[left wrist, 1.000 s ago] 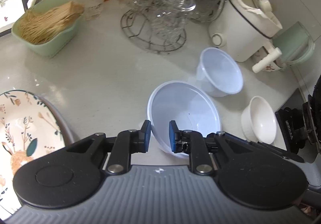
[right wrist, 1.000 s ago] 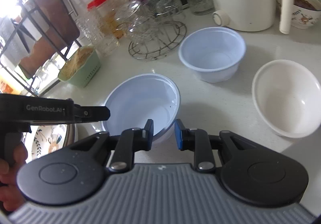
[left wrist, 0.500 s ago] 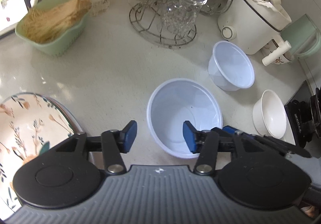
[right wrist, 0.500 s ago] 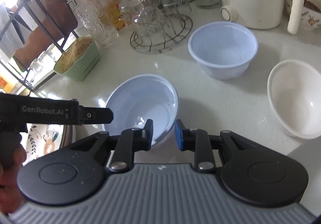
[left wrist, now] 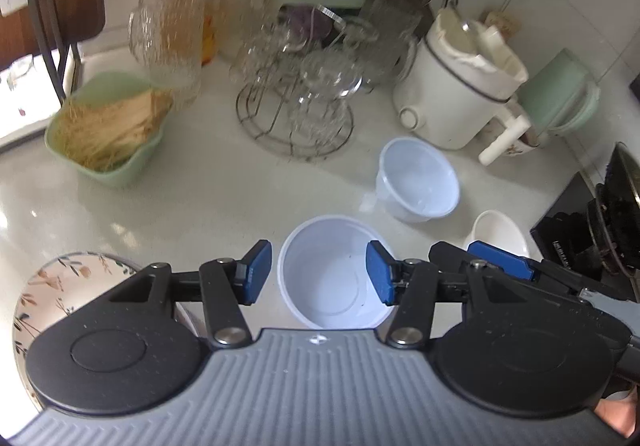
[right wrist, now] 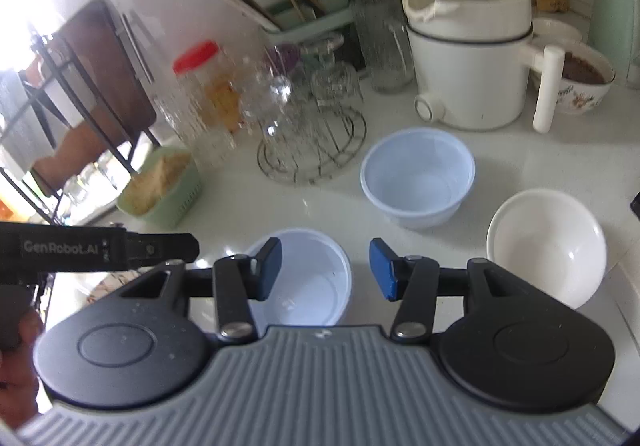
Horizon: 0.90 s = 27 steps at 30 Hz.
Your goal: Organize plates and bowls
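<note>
A pale blue plastic bowl [left wrist: 332, 278] stands on the white counter right under both grippers; it also shows in the right wrist view [right wrist: 308, 282]. My left gripper [left wrist: 318, 272] is open above it, one pad on each side, touching nothing. My right gripper [right wrist: 326, 270] is open and empty, over the bowl's right rim. A second pale blue bowl [left wrist: 418, 180] [right wrist: 418, 176] stands behind it. A white ceramic bowl [left wrist: 500, 236] [right wrist: 546, 246] sits to the right. A floral plate [left wrist: 52, 286] lies at the left.
A wire rack of glasses [left wrist: 296, 102], a green tub of noodles [left wrist: 106, 126], a glass jar [left wrist: 168, 42], a white electric pot [left wrist: 460, 86] and a utensil holder [right wrist: 308, 10] crowd the back. A black stove [left wrist: 592, 230] is at the right edge.
Both grippers have opened and risen away from the near blue bowl, which now rests on the counter. The left opened first, then the right.
</note>
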Each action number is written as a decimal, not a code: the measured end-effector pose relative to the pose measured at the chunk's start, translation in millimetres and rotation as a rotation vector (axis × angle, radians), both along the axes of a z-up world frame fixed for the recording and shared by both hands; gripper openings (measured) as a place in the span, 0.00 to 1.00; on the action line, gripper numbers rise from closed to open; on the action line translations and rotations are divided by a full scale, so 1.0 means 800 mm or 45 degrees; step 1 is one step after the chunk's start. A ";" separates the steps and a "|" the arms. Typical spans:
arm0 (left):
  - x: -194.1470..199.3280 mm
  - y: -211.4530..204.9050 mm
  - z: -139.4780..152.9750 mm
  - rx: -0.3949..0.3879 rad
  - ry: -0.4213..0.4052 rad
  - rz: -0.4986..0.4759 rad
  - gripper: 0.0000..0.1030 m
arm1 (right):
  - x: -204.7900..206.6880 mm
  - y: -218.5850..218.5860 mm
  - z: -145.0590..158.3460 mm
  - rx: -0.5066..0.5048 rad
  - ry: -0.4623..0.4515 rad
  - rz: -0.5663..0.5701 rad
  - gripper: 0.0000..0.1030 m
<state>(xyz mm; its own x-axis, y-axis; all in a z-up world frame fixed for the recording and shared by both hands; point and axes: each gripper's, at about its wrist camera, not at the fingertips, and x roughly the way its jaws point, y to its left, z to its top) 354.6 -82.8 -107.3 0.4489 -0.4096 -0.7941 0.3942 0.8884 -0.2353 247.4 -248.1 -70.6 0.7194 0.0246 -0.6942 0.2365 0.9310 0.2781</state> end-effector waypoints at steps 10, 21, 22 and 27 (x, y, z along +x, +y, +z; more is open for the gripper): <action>-0.039 0.001 0.043 0.023 -0.114 -0.023 0.56 | -0.027 0.005 0.053 -0.035 -0.117 -0.025 0.50; -0.072 -0.010 0.064 -0.007 -0.157 0.016 0.56 | -0.058 -0.008 0.078 -0.061 -0.182 -0.032 0.50; -0.073 -0.012 0.063 -0.010 -0.149 0.024 0.56 | -0.060 -0.011 0.077 -0.063 -0.178 -0.029 0.50; -0.084 -0.030 0.064 -0.018 -0.154 0.030 0.56 | -0.070 -0.029 0.075 -0.071 -0.176 -0.015 0.50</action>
